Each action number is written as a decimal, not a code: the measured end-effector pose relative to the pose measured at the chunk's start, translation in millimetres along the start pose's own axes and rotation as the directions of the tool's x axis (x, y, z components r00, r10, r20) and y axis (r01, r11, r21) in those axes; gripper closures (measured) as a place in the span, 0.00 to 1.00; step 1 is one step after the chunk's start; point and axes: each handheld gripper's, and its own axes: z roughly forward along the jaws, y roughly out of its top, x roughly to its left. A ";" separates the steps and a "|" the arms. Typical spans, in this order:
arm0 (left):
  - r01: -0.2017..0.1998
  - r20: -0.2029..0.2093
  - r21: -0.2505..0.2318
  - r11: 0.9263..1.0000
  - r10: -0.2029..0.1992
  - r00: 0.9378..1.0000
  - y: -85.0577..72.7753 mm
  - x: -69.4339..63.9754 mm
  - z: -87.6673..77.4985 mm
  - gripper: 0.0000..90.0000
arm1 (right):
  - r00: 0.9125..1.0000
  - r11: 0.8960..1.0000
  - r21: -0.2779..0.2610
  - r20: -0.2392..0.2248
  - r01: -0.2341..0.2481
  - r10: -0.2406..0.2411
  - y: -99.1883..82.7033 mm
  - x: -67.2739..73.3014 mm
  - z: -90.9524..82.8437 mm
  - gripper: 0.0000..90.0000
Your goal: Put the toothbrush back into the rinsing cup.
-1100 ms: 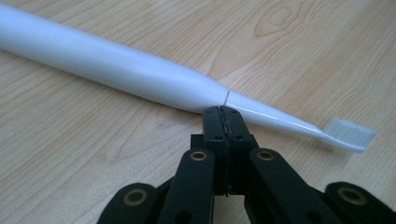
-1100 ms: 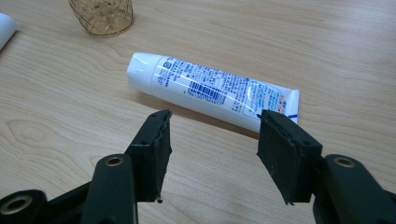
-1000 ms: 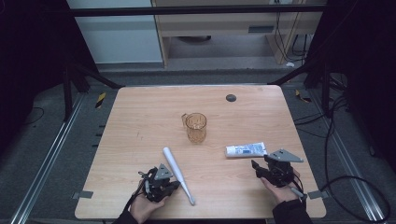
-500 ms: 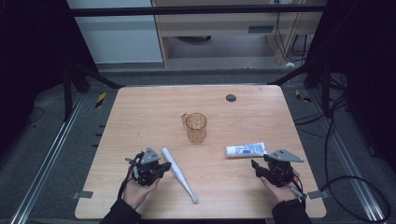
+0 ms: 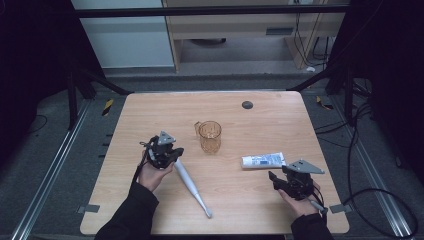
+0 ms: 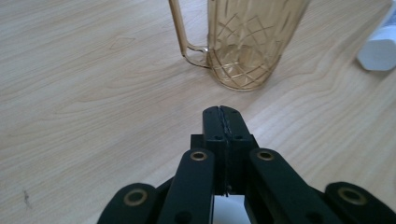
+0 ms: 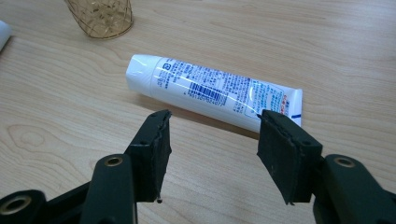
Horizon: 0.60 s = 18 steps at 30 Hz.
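Your left gripper (image 6: pixel 223 114): jaws pressed together, facing the amber mug (image 6: pixel 243 42). Your right gripper (image 7: pixel 212 140): jaws spread before 1 toothpaste tube (image 7: pixel 210 88).

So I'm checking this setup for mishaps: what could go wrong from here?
The shut left gripper points at the amber cup close ahead; pushing on could tip it. The toothbrush lies just beside that hand and could get knocked. The open right gripper faces the toothpaste tube lengthwise, so closing there may miss it.
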 end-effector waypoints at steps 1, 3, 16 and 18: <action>0.000 0.000 0.000 1.000 0.000 1.000 0.0 0.0 0.0 1.00 | 1.000 1.000 0.000 0.000 0.000 0.000 0.0 0.0 0.0 0.49; 0.004 -0.003 0.026 1.000 -0.004 1.000 -1.0 5.1 8.5 1.00 | 1.000 1.000 0.000 0.001 -0.001 0.001 -0.1 -0.4 0.2 0.49; -0.051 0.040 0.105 0.993 0.047 0.998 -15.7 -1.2 18.9 1.00 | 1.000 1.000 0.001 0.002 0.004 -0.004 0.0 0.1 0.6 0.48; -0.055 0.042 0.114 0.992 0.051 0.998 -17.7 -2.5 19.9 1.00 | 1.000 1.000 0.001 0.003 0.003 -0.003 0.0 0.1 0.7 0.48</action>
